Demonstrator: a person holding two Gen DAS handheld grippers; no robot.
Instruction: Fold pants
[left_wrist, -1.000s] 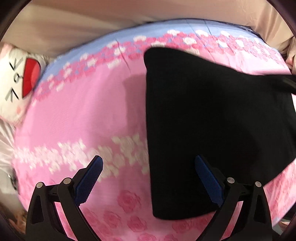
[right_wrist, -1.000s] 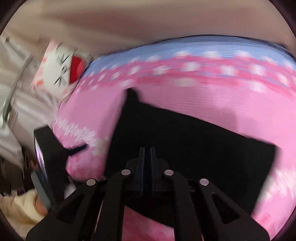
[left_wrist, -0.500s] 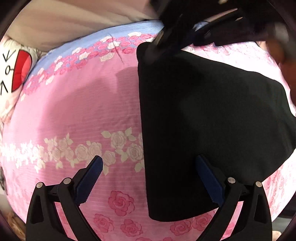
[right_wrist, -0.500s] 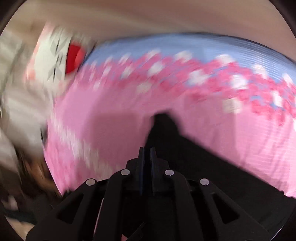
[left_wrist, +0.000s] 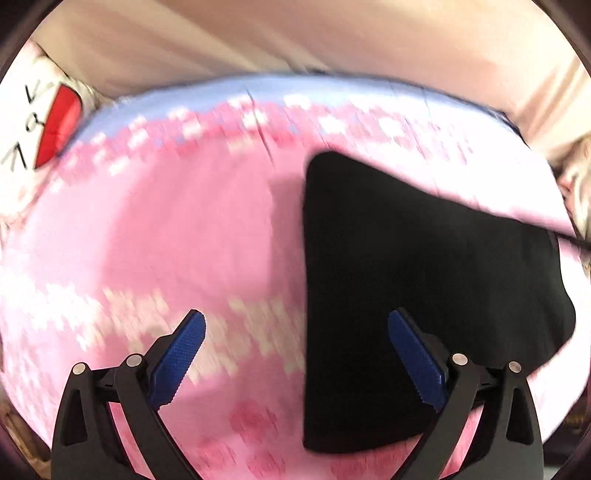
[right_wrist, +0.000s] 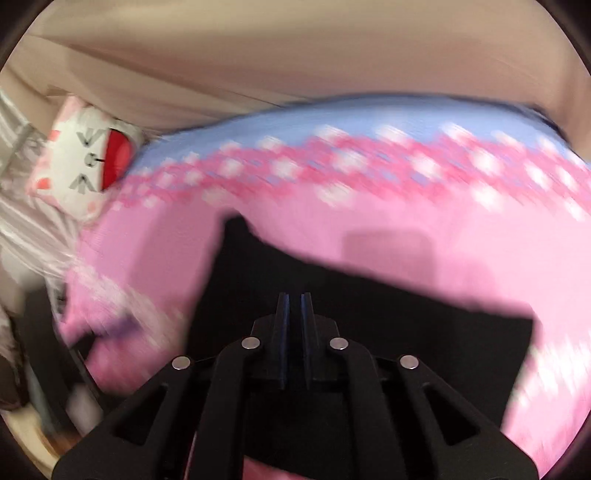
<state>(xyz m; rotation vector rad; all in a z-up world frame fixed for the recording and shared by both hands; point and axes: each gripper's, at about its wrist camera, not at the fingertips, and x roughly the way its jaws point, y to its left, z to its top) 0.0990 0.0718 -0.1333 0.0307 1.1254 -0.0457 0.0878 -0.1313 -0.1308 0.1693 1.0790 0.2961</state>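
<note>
We hold the left gripper (left_wrist: 295, 354) wide above the folded black pants' (left_wrist: 424, 266) near-left edge; right gripper (right_wrist: 294, 325) nearly closed, empty.

Matt black cloth pants (left_wrist: 424, 266) on soft printed bedsheet (left_wrist: 184, 229) fabric (blue finger pads (left_wrist: 177, 354) ridged, plastic-looking)

Left gripper (left_wrist: 295, 334) hangs tilted steeply downward, its blue-padded fingers (left_wrist: 179, 356) spread wide with nothing between them. Right gripper (right_wrist: 294, 301) also angles down, fingers almost together, just a thin slit showing, nothing visibly clamped.
</note>
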